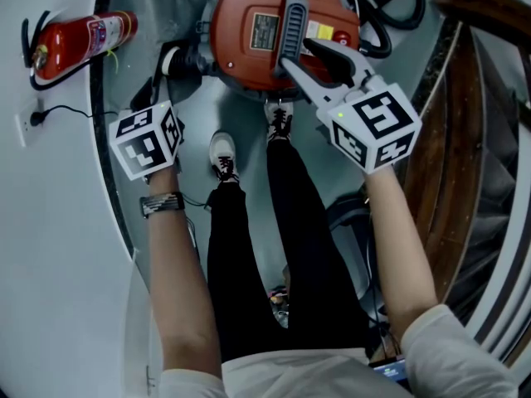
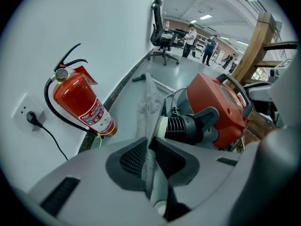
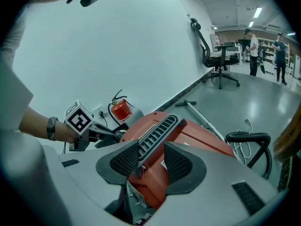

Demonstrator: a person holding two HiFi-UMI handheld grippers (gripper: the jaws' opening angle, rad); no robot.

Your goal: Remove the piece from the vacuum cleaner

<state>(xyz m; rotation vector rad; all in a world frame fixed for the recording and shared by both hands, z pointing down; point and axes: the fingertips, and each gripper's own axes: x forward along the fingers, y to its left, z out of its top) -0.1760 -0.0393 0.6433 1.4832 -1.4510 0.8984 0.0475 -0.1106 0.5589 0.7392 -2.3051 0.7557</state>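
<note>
The red vacuum cleaner [image 1: 249, 48] stands on the floor ahead of my feet, and it also fills the right gripper view [image 3: 197, 140]. My right gripper [image 1: 297, 52] [image 3: 151, 157] stands open astride its grey ribbed handle [image 3: 157, 128], with a gap showing at the right pad. On the vacuum's left side a black ribbed connector [image 2: 190, 125] with a pale collar [image 1: 172, 60] takes a whitish tube piece [image 2: 159, 192]. My left gripper [image 2: 150, 147] [image 1: 163, 73] is shut on that tube just behind the collar.
A red fire extinguisher [image 1: 79, 40] [image 2: 82, 105] lies by the wall, near a socket with a black plug [image 2: 29, 118]. A black hose [image 1: 390, 15] [image 3: 247, 138] coils behind the vacuum. Wooden stairs [image 1: 465, 139] rise at the right. A wand [image 3: 207, 117] lies on the floor; an office chair [image 3: 218, 55] and people stand far off.
</note>
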